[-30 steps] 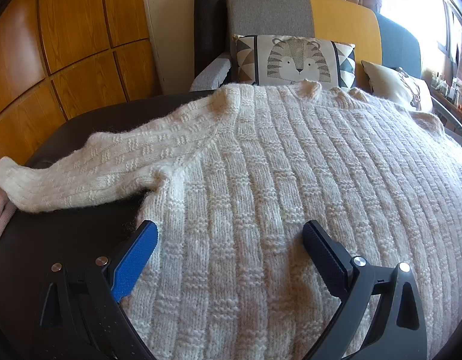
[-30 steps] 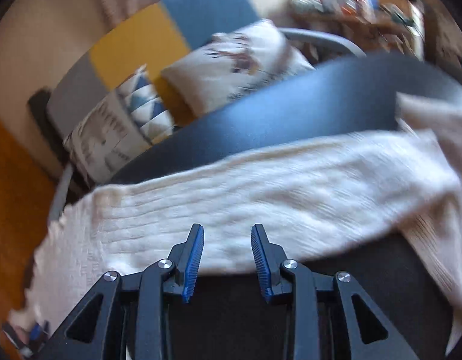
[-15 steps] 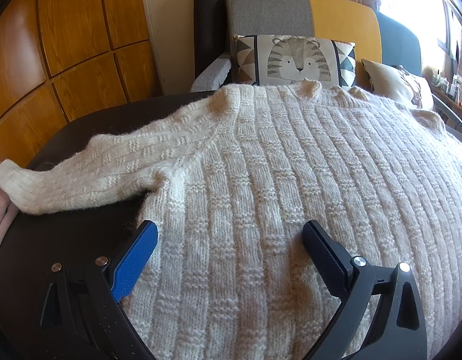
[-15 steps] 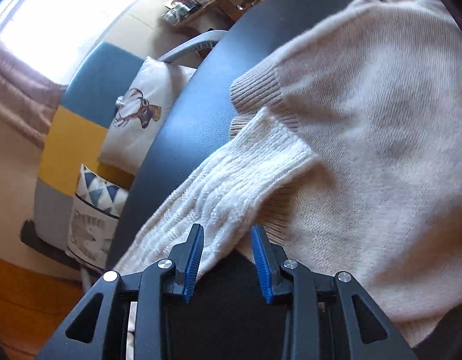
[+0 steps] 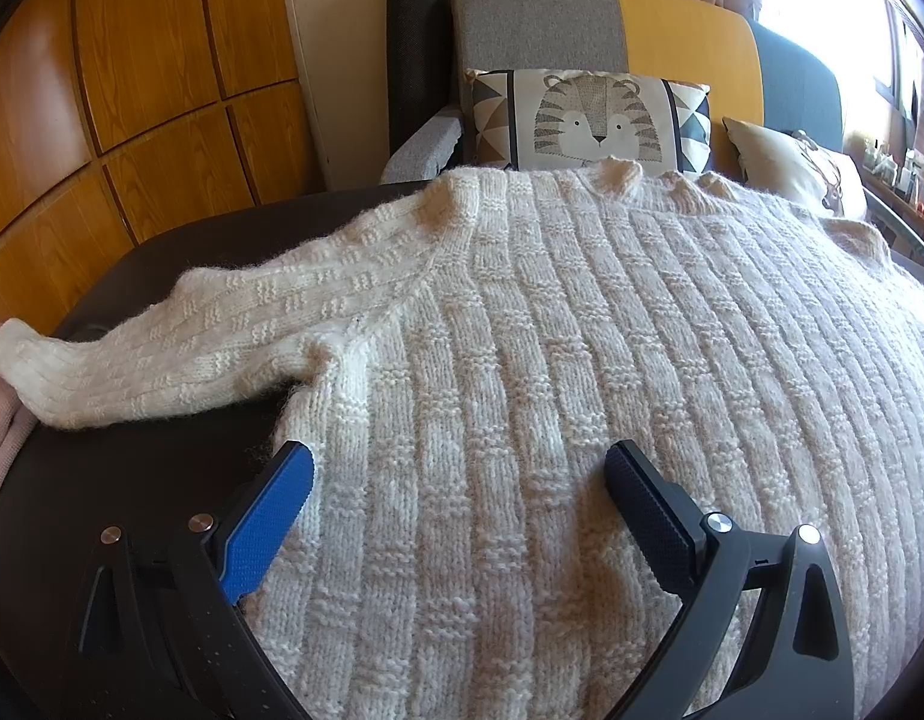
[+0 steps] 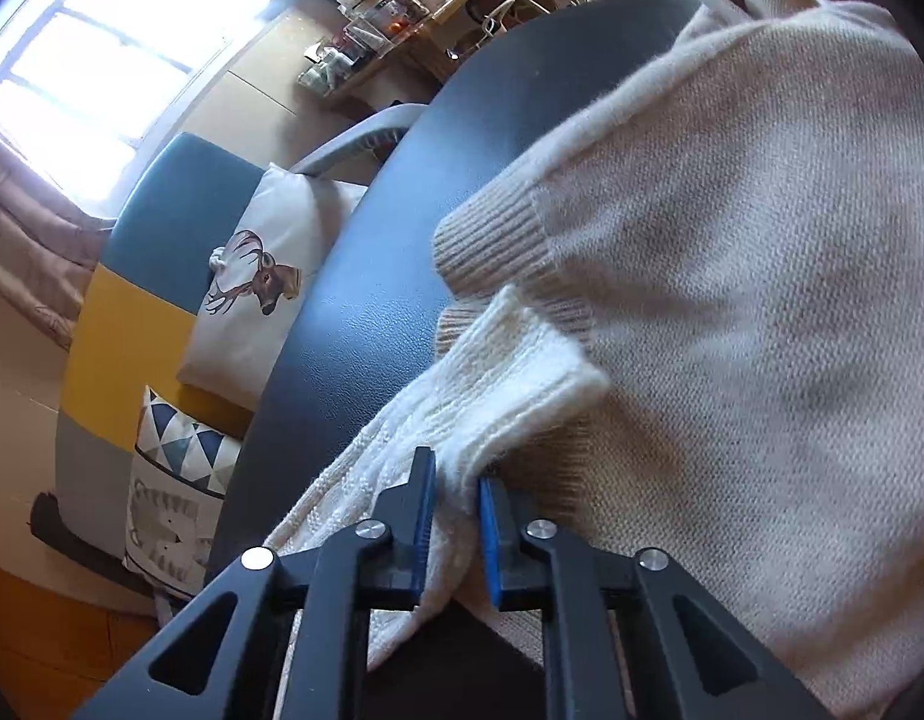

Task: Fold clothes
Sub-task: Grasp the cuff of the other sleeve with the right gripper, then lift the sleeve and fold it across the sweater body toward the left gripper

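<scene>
The cream sweater point(image 5: 552, 372) is spread flat on the dark desk point(image 5: 162, 252). The left tongs point(image 5: 459, 483) are held wide above it; its cuff point(image 6: 510, 396) is being pinched by the closing right tongs point(image 6: 456, 498).

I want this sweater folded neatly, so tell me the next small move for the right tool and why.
Probably finish the pinch, then lift the sleeve cuff and carry it in over the sweater body. The right tool is closing, with the cream cuff between its blue pads, and that cuff lies on a beige garment, off the sweater. The left tool hangs open over the spread body.
</scene>
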